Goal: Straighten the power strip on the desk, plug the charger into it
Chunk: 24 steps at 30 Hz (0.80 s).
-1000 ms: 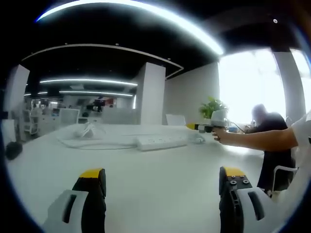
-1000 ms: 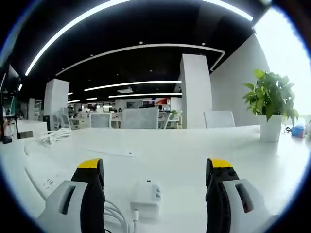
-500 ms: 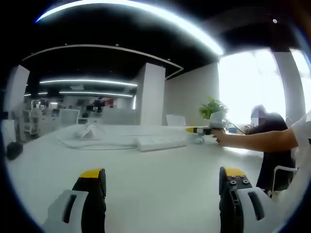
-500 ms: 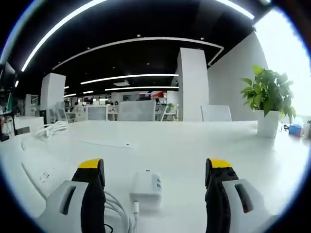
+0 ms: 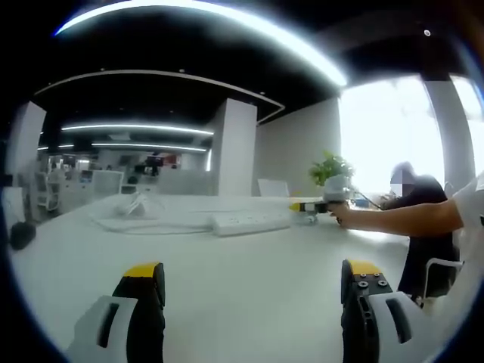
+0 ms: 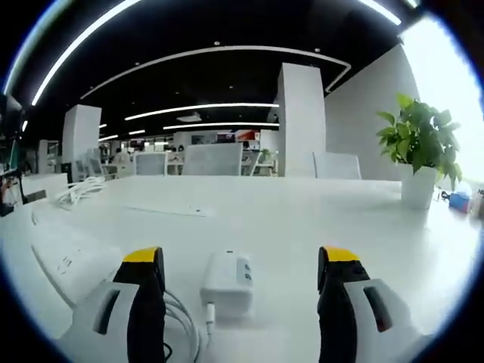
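Now the right gripper (image 6: 238,276) is hovering with jaws wide around the small white plastic charger (image 6: 227,281), seemingly lining up to grasp it.

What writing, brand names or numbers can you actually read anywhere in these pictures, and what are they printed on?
None can be read.
Charger: small dark marks on its side, too blurred to read.
Power strip: small grey marks on top, too small to read.
Far wall sign: a red patch, no legible letters.
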Each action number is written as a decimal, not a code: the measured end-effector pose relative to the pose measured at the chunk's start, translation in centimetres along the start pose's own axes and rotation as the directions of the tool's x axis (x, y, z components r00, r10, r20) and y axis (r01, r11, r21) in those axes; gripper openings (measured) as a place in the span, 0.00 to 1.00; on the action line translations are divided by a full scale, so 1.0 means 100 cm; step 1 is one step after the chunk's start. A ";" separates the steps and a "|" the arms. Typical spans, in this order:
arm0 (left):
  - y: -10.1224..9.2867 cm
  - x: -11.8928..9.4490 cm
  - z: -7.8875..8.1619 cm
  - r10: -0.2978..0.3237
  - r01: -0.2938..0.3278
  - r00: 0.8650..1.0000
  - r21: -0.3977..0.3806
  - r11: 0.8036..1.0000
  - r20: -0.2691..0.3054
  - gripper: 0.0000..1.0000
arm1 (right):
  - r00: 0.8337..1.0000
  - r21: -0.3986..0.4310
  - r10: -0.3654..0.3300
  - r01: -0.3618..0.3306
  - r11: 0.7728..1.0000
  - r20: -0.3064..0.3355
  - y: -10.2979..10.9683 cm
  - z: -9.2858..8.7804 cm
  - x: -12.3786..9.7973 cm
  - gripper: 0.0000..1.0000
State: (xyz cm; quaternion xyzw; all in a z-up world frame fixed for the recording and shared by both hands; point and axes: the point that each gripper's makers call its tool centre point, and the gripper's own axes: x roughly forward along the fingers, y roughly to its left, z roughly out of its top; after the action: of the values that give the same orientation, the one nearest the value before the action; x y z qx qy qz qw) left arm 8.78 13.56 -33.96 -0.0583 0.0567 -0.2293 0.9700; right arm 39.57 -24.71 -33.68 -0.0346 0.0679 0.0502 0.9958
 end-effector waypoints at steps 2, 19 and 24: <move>0.000 0.000 0.000 0.000 0.000 1.000 0.001 1.000 0.000 0.99 | 1.000 -0.002 0.002 -0.002 1.000 -0.005 0.001 -0.001 -0.002 0.81; 0.001 -0.003 0.001 0.006 -0.006 1.000 -0.002 1.000 0.004 0.99 | 0.995 0.044 0.038 -0.034 0.998 -0.090 0.008 -0.013 0.004 0.61; 0.001 -0.002 0.002 0.003 -0.003 1.000 0.000 1.000 0.005 0.99 | 0.994 0.046 0.047 -0.042 0.998 -0.098 0.010 -0.015 0.005 0.58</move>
State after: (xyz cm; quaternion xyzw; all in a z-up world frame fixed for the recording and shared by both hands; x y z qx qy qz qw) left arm 8.62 13.72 -33.79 -0.0589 0.0542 -0.2277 0.9704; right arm 39.76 -23.81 -35.32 -0.0138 0.1189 0.0691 0.9904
